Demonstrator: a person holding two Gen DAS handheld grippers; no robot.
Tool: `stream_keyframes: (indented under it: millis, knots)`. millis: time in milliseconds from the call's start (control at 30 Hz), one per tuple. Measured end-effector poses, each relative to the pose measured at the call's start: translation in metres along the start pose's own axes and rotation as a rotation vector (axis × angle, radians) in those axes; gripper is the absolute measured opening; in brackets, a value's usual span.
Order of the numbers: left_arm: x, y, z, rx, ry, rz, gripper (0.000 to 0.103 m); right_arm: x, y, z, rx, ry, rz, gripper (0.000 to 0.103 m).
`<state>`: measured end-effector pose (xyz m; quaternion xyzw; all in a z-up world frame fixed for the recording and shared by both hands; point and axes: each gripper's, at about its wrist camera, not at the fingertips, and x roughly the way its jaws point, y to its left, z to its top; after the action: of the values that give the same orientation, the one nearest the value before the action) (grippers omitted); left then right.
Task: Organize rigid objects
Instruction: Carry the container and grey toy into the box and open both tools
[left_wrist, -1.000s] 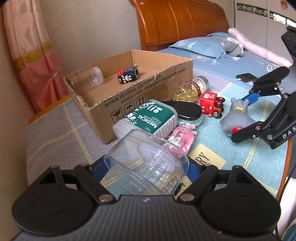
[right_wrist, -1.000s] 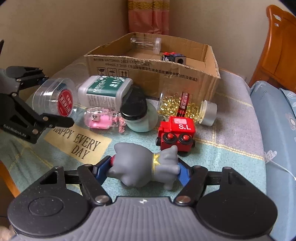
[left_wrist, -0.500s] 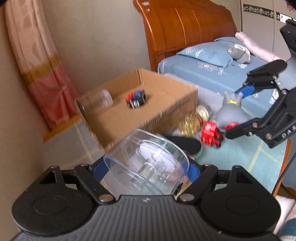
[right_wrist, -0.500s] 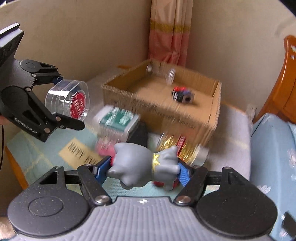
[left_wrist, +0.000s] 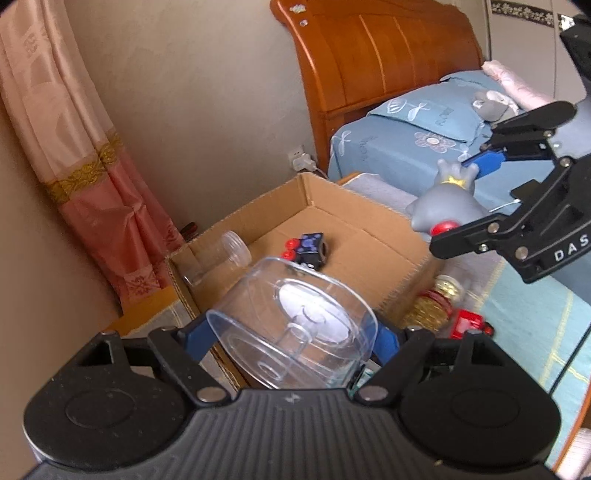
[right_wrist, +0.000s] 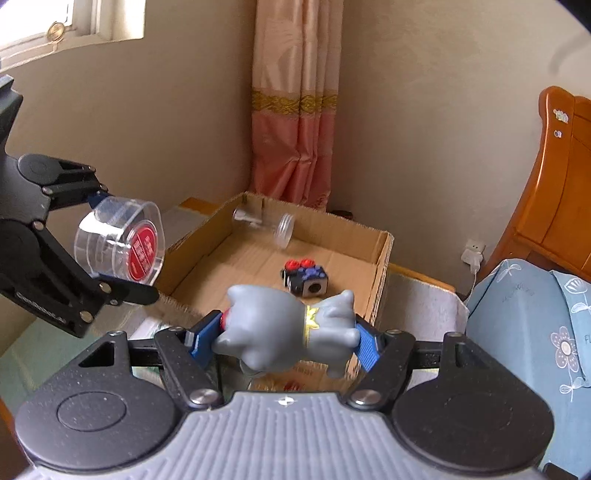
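Observation:
My left gripper (left_wrist: 291, 332) is shut on a clear plastic container (left_wrist: 295, 328) with a red-labelled end; it also shows in the right wrist view (right_wrist: 122, 242), held above the near left edge of the open cardboard box (right_wrist: 384, 251). My right gripper (right_wrist: 284, 334) is shut on a grey rubber animal toy (right_wrist: 288, 328), held above the box's near wall; the toy also shows in the left wrist view (left_wrist: 443, 206). Inside the box lie a clear jar (right_wrist: 266, 219) and a dark blue toy car with red parts (right_wrist: 306, 277).
A jar of yellow capsules (left_wrist: 432, 306) and a red toy train (left_wrist: 469, 325) lie on the mat in front of the box (left_wrist: 406, 236). A pink curtain (right_wrist: 295, 110) hangs behind. A wooden headboard (left_wrist: 369, 55) and blue bed (left_wrist: 406, 140) stand to the right.
Both grippers have risen from the mat with their objects and moved forward over the box's near edge. The items on the mat have dropped mostly out of view.

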<state>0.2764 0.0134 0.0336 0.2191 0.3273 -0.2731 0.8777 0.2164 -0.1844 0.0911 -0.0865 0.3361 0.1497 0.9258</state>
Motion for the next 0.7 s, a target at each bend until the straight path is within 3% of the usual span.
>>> stream_keyframes:
  millis: [300, 367, 433, 700]
  knots:
    - [0.031, 0.02, 0.022, -0.016, 0.038, 0.018, 0.084, 0.044, -0.014, 0.017, 0.04, 0.036, -0.014, 0.078]
    - [0.039, 0.023, 0.025, -0.018, 0.047, 0.017, 0.083, 0.054, -0.016, 0.017, 0.035, 0.051, -0.006, 0.083]
    - [0.044, 0.025, 0.027, -0.021, 0.053, 0.016, 0.084, 0.059, -0.015, 0.016, 0.028, 0.05, -0.016, 0.103]
    - [0.072, 0.028, 0.034, -0.014, 0.105, 0.016, 0.084, 0.056, -0.01, 0.003, -0.017, 0.052, -0.03, 0.103]
